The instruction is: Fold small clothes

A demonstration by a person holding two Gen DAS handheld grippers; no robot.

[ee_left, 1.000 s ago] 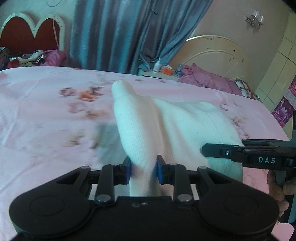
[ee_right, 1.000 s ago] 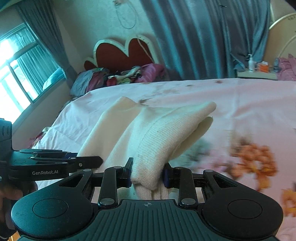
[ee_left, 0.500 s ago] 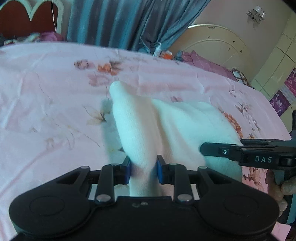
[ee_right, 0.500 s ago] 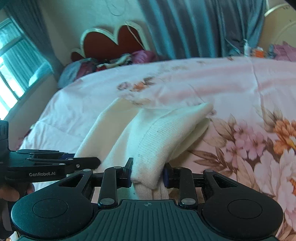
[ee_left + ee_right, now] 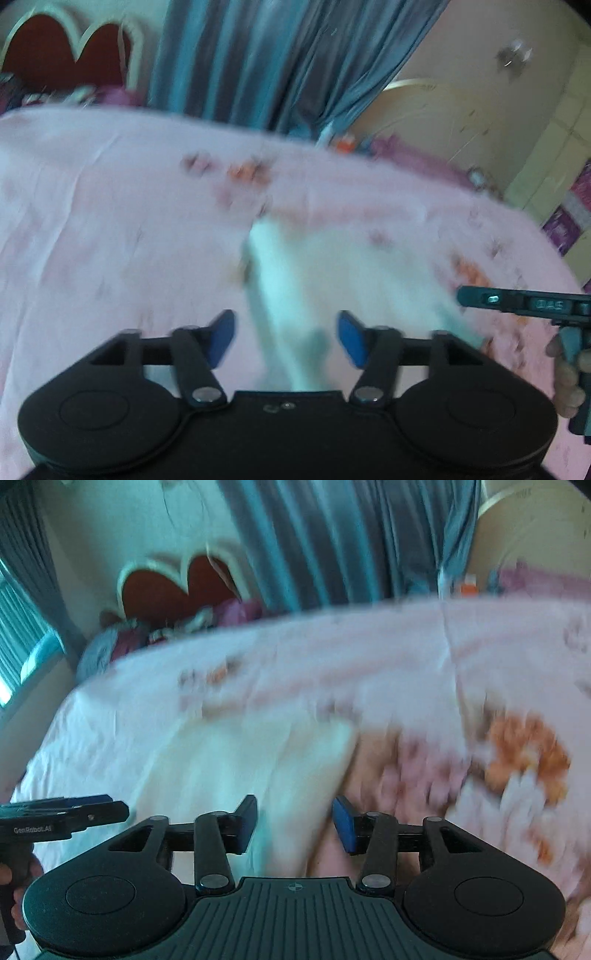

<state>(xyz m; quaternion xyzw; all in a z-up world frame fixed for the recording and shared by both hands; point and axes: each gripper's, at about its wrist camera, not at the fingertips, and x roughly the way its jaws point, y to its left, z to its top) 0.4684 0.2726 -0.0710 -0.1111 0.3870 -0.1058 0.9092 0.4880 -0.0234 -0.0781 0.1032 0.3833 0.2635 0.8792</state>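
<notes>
A cream knitted garment (image 5: 332, 269) lies on the pink floral bedsheet (image 5: 92, 221), blurred by motion. My left gripper (image 5: 286, 338) is open, its blue pads apart on either side of a raised ridge of the cloth. My right gripper (image 5: 293, 825) is open too, with the garment (image 5: 240, 760) just ahead and to the left of its jaws. The right gripper also shows at the right edge of the left wrist view (image 5: 517, 302). The left gripper shows at the left edge of the right wrist view (image 5: 62, 816).
A red heart-shaped headboard (image 5: 173, 587) with piled clothes stands at the bed's far end. Grey-blue curtains (image 5: 266, 62) hang behind. A second bed with a cream headboard (image 5: 436, 114) is at the right. A window (image 5: 18, 646) is at the left.
Both grippers have opened and let go of the cream garment, which has dropped onto the bed. Both views are now blurred by motion.
</notes>
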